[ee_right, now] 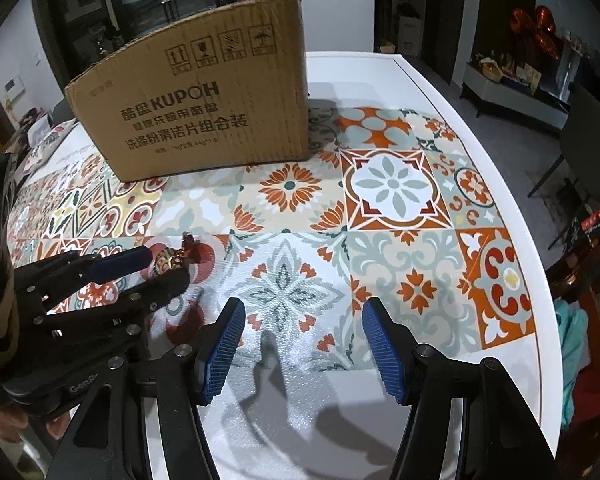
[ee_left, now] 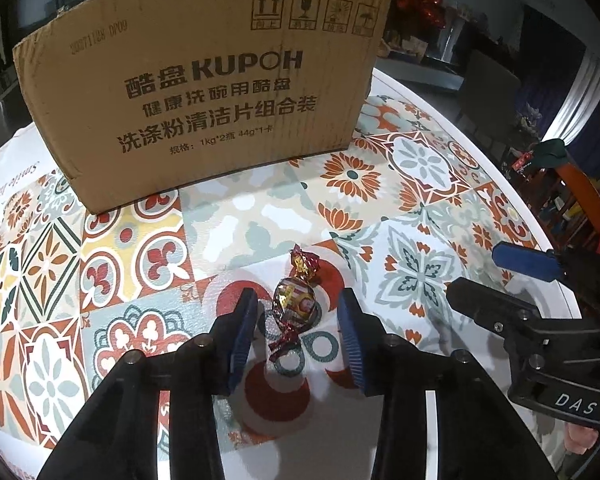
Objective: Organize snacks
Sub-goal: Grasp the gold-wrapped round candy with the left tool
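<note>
Shiny red and gold paper wraps one small candy (ee_left: 294, 303). It lies on the table (ee_left: 384, 80), on a mat (ee_left: 236, 216) with bright tile patterns in orange, red, green and yellow. The candy has a twisted end at the top and one at the bottom.

The left gripper (ee_left: 298, 334) sits low over the candy. Its two blue pads (ee_left: 244, 336) are spread wide, one on each side of the candy, and they do not touch it. It grips nothing.

The right gripper (ee_right: 302, 346) is just beside the left one, over a bare part of the mat. Its blue pads (ee_right: 222, 354) are wide apart too, and nothing is between them.

A big brown cardboard box (ee_left: 204, 80) stands on the table behind the candy, well apart from it. It has black words and little signs printed on its side. Its inside is hidden.
</note>
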### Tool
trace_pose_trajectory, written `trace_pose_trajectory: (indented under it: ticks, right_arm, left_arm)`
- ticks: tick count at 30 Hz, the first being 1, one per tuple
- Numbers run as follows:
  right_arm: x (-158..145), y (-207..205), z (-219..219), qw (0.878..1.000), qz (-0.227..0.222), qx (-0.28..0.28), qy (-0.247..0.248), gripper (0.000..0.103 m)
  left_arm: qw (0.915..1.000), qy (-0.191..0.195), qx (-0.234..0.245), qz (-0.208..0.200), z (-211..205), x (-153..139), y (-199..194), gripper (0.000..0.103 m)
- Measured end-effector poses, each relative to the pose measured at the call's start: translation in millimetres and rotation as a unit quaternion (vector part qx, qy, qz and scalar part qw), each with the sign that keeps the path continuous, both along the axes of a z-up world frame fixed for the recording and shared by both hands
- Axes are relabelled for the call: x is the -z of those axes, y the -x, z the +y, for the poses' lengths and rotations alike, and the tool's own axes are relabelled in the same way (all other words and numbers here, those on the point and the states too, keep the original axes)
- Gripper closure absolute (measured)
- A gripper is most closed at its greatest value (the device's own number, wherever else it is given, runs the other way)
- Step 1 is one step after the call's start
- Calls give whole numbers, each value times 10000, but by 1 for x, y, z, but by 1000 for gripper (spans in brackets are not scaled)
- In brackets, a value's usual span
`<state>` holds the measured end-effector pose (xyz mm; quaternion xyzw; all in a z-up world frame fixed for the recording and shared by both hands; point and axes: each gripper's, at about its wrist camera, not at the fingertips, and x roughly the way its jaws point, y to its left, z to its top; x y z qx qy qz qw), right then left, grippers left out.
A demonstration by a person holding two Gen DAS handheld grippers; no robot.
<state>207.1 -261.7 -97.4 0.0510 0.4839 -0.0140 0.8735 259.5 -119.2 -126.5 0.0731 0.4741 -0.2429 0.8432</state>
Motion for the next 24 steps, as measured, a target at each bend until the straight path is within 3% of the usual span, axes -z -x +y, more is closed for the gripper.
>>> trace_pose_trajectory:
  ticks: [6, 24]
  right_arm:
    - [3, -3, 2, 10000, 45, 6, -20, 41]
    - [-23, -2, 12, 9997, -189, -131, -19, 41]
  left_arm:
    - [9999, -2, -15, 108, -2, 5, -4, 81]
    - [9974, 418, -548, -211, 26, -38, 10, 81]
